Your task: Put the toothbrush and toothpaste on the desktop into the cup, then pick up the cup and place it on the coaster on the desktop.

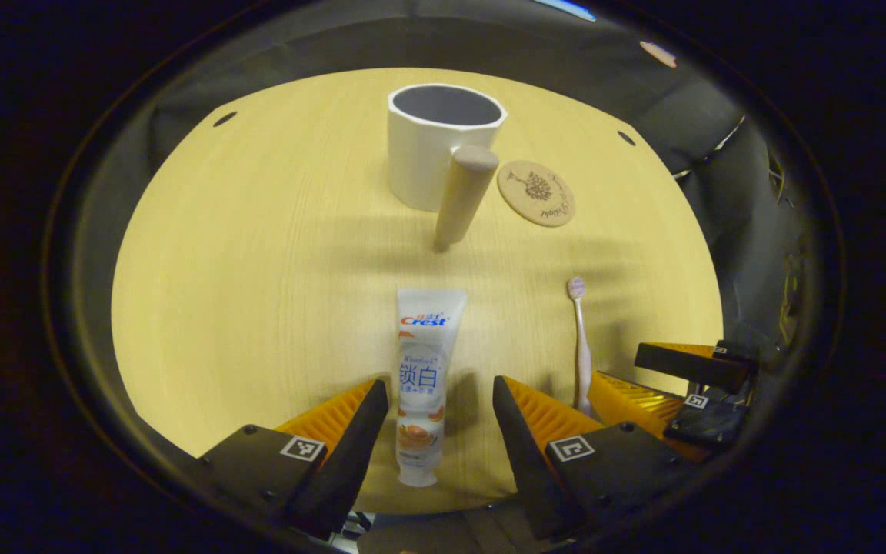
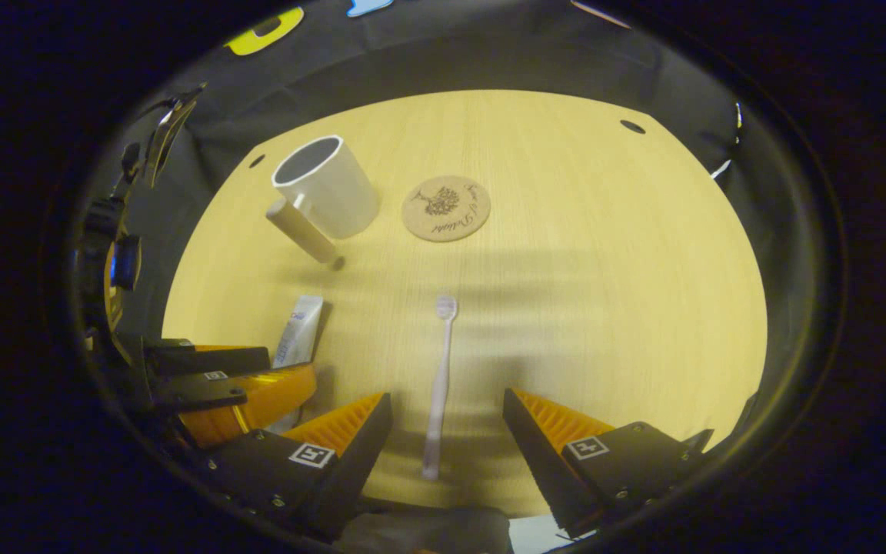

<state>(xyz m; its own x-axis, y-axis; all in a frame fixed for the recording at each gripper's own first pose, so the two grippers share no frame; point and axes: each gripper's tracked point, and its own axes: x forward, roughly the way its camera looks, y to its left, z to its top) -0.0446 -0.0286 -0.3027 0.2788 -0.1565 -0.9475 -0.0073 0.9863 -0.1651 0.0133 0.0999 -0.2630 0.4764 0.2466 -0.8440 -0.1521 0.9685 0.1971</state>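
Pale wood-grain desktop (image 1: 258, 308), round in the fisheye, backed by the dark cloth of the booth wall; a few small dark holes near its far edge.

Left gripper view: the left gripper (image 1: 434, 400) has its jaws spread wide, holding nothing. The toothpaste (image 1: 424, 377) lies flat on the desktop between the two fingers, apart from both, cap end toward the camera and crimped end pointing away. Straight ahead, well beyond the tube, the white cup (image 1: 431, 142) stands upright with a thick wooden handle (image 1: 464, 196) sticking out toward the gripper. Just right of the cup, the round cork coaster (image 1: 537, 192) lies flat, bare. The toothbrush (image 1: 581, 346) lies ahead and to the right, head away; its near end runs behind the other gripper at lower right.

Right gripper view: the right gripper (image 2: 447, 412) is likewise wide open and grips nothing. The toothbrush (image 2: 440, 385) lies lengthwise between its fingers, touching neither, bristle head pointing away. The coaster (image 2: 445, 208) is directly ahead, far off. The cup (image 2: 328, 188) stands ahead-left, near the coaster but apart from it. The toothpaste (image 2: 298, 331) shows at left, partly hidden by the left gripper (image 2: 235, 381); whether that gripper's fingers touch the desktop is hard to judge from here.
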